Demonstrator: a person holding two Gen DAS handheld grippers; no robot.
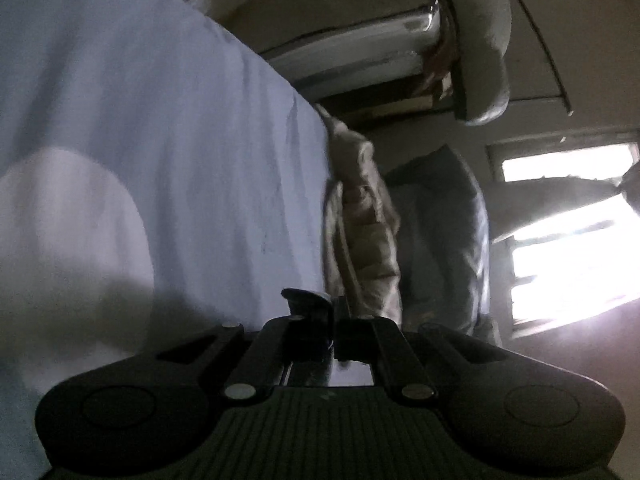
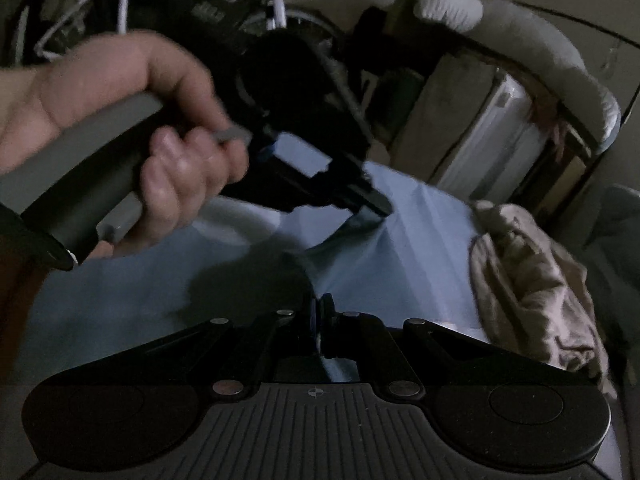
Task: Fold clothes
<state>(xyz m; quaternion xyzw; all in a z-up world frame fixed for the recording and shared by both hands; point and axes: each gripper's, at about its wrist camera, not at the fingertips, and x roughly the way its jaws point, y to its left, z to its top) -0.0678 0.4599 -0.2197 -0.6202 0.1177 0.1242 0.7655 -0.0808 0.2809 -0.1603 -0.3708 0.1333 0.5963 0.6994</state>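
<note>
A light blue garment (image 2: 420, 240) lies spread out below both grippers; in the left wrist view the blue garment (image 1: 160, 140) fills the left side of a tilted picture. A hand (image 2: 160, 152) holds my left gripper (image 2: 380, 208), which is shut on a pinched-up fold of the blue cloth. From its own camera, the left gripper (image 1: 332, 312) shows its jaws together with a dark bit of fabric at the tips. My right gripper (image 2: 320, 316) is shut, with a thin blue edge of the garment between its fingers.
A crumpled beige garment (image 2: 532, 288) lies right of the blue one, also seen as the beige garment (image 1: 360, 220). A grey-blue garment (image 1: 440, 232) lies beyond it. Pale cushions (image 2: 520, 40) and stacked bedding (image 2: 492, 136) stand behind, white wires (image 2: 120, 0) at the far left, and a bright window (image 1: 568, 240).
</note>
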